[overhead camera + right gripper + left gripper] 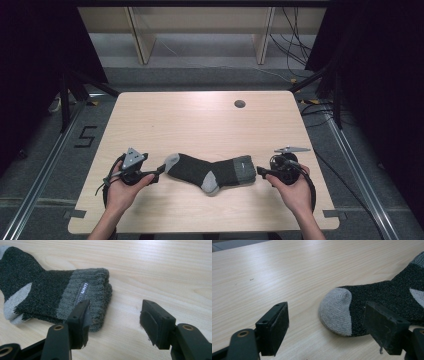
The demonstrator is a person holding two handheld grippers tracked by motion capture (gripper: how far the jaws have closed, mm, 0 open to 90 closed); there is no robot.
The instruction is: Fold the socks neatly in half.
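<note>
A dark grey sock with a light grey toe and heel lies flat on the wooden table, near its front edge. My left gripper sits at the toe end. In the left gripper view the gripper is open, and the grey toe lies just ahead between the jaws, untouched by the pads. My right gripper sits at the cuff end. In the right gripper view this gripper is open too, with the ribbed cuff and its white label beside the left jaw.
A round cable hole is near the table's far edge. Bare wood stretches beyond the sock. Wooden shelf legs and loose cables stand on the floor past the table, and dark curtains hang at both sides.
</note>
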